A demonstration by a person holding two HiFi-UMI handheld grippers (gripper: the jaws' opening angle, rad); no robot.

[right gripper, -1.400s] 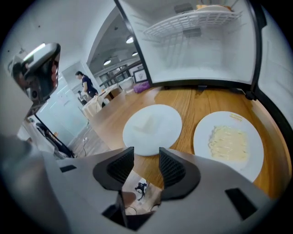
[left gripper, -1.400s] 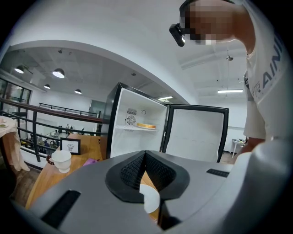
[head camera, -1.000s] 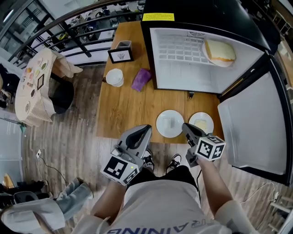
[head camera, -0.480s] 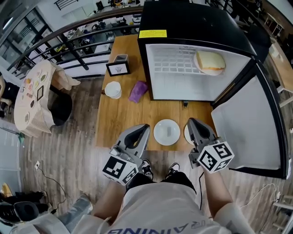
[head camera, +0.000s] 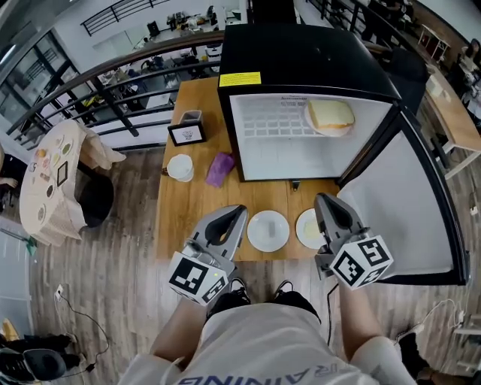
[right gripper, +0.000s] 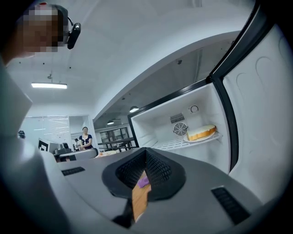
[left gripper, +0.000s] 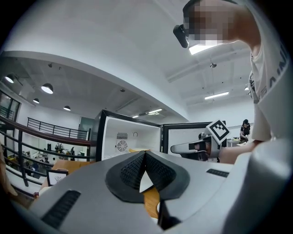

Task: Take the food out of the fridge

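Reach ahead, nothing gripped

Grey right claw (head camera: 325,201) has its jaws pressed together on nothing; the grey left claw (head camera: 237,213) is closed and empty too. Both hover at the near edge of the wooden tabletop (head camera: 195,203), by two round white plates (head camera: 267,230). The pale sandwich (head camera: 331,113) on its white plate (head camera: 328,132) sits on the white wire shelf (head camera: 270,120) inside the open black fridge (head camera: 301,56). I judge: open the right claw first, enter level, pinch the plate's rim.

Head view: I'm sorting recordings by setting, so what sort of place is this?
Probably an open office or lab mezzanine, not a home kitchen: a mini fridge stands on a wooden table beside a metal railing, with cluttered desks on the floor beyond.
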